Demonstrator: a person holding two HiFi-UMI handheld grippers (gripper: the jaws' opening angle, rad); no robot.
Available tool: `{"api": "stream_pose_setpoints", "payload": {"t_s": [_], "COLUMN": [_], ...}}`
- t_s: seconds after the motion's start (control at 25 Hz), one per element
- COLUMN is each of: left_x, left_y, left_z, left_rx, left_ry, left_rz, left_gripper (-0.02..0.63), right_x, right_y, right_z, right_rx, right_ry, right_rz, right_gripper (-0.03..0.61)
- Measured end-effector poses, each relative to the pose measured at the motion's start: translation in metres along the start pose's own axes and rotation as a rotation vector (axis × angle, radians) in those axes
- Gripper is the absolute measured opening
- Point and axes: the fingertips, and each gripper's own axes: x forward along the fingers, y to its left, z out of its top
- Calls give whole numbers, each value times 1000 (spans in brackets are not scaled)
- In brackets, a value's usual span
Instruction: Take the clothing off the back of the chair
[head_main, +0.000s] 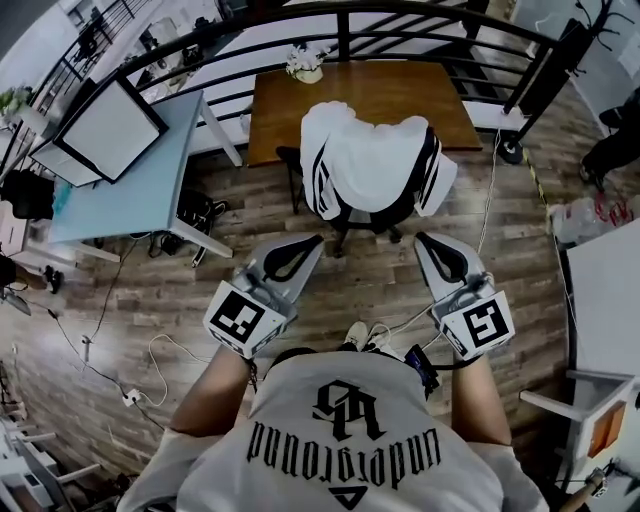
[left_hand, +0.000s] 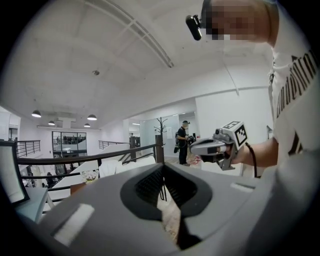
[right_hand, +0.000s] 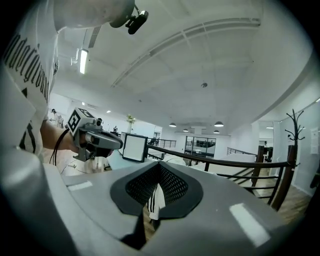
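A white jacket with black stripes (head_main: 375, 160) hangs over the back of a black office chair (head_main: 362, 218), which stands in front of me in the head view. My left gripper (head_main: 312, 244) is shut and holds nothing, a short way before the chair's left side. My right gripper (head_main: 426, 241) is likewise shut with nothing in it, just short of the chair's right side. Neither touches the jacket. In the right gripper view a strip of the striped jacket (right_hand: 154, 202) shows below the closed jaws of the right gripper (right_hand: 160, 168). The left gripper view shows the left gripper (left_hand: 163, 168) closed, with the right gripper (left_hand: 216, 146) beside it.
A brown wooden table (head_main: 300, 115) with a flower pot (head_main: 305, 65) stands behind the chair, against a black railing (head_main: 400, 12). A light blue desk (head_main: 130, 195) with a monitor (head_main: 105, 130) is at the left, cables (head_main: 100, 350) lie on the floor, and a white table (head_main: 605, 300) is at the right.
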Motion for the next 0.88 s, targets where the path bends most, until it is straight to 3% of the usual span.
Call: {"api": "stream_pose_setpoints", "payload": {"t_s": [0.44, 0.6, 0.88], "left_x": [48, 66, 103], "left_y": [44, 64, 101], "left_z": [-1, -1, -9], "left_rx": [2, -1, 7], "left_ry": [27, 25, 72], "left_rz": [28, 23, -9], "left_gripper": [51, 63, 137], "right_x": [28, 43, 75], "right_y": [-62, -78, -109], "right_z": [5, -1, -13], "right_rx": [-38, -35, -8], "right_ry": [26, 55, 96], "right_rz": [2, -8, -22], "right_gripper": [6, 37, 93]}}
